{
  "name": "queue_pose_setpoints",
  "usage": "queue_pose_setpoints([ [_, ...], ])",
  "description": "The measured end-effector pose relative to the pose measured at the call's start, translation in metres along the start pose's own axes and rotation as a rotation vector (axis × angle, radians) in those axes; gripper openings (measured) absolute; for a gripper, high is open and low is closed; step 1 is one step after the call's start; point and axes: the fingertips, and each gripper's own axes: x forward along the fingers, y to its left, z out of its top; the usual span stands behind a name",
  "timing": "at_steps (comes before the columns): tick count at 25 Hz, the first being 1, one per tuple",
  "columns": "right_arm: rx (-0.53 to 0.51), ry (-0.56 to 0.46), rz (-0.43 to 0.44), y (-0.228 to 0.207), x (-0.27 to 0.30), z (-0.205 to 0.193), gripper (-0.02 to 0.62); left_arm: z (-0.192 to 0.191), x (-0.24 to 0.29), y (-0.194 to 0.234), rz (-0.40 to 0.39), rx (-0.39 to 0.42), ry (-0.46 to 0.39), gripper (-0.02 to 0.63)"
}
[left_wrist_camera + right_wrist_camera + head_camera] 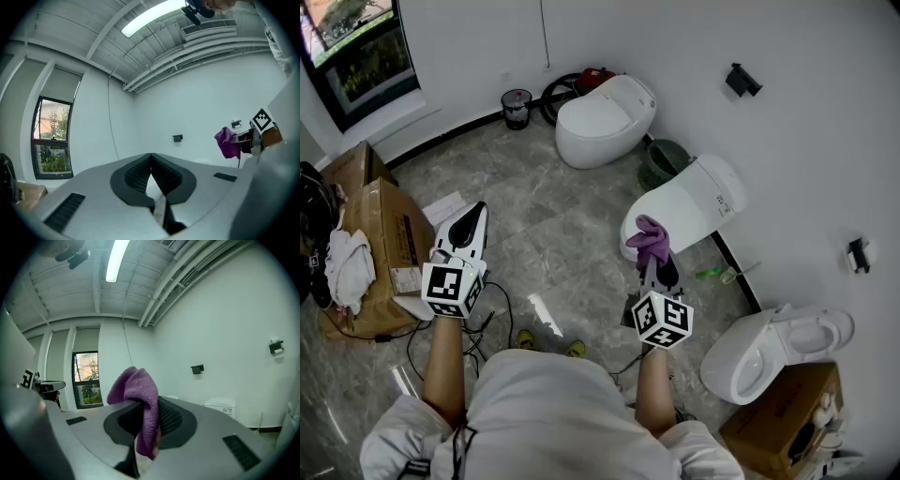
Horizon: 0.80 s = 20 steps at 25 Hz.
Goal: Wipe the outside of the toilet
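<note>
Three white toilets stand along the right wall: a closed one [605, 117] at the back, a middle one [694, 202] with its lid down, and a near one [769, 352] with its lid up. My right gripper [652, 260] is shut on a purple cloth [651, 241], held in front of the middle toilet; the cloth [140, 401] hangs out between the jaws in the right gripper view. My left gripper [469, 225] is shut with nothing in it, raised over the floor at the left; its jaws [151, 174] meet at the tips.
Cardboard boxes [380, 248] with a white rag stand at the left, another box [787, 412] at the bottom right. A small bin [516, 108], a green basket [664, 161], floor cables [483, 323] and a green brush [712, 274] lie about. Black wall holders [741, 82].
</note>
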Motion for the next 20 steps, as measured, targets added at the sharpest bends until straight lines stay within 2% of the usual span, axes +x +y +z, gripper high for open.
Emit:
queue_pose_setpoints([
  [20,-0.038,-0.004,0.006,0.029,-0.019,-0.008,0.064,-0.01,-0.025,0.011,-0.007,-0.019,0.008,0.017],
])
